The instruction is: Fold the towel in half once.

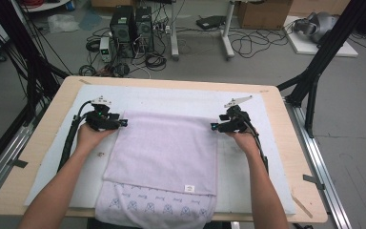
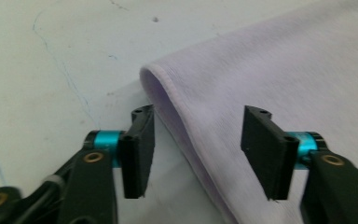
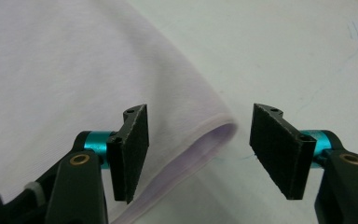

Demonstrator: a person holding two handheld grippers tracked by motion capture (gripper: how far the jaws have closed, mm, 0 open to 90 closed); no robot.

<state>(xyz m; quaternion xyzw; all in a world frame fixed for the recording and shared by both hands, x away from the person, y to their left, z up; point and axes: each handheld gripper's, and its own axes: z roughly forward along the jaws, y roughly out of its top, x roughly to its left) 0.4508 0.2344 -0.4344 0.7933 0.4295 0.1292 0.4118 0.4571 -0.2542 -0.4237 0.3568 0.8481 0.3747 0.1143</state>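
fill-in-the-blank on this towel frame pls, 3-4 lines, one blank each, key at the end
1. The towel on the table is pale ___ in colour.
2. The jaws of both the left gripper and the right gripper stand ___.
3. The small white label sits near the towel's ___ edge in the high view.

Missing words: purple; open; near

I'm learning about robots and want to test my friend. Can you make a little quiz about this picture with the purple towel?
1. True or false: the left gripper is clamped on the towel.
2. Which part of the towel lies by the right gripper? A) a folded corner B) the small white label C) the patterned edge
3. What does the towel rest on?

Key
1. False; its pads stand apart, off the cloth.
2. A
3. A white mat on the wooden table.
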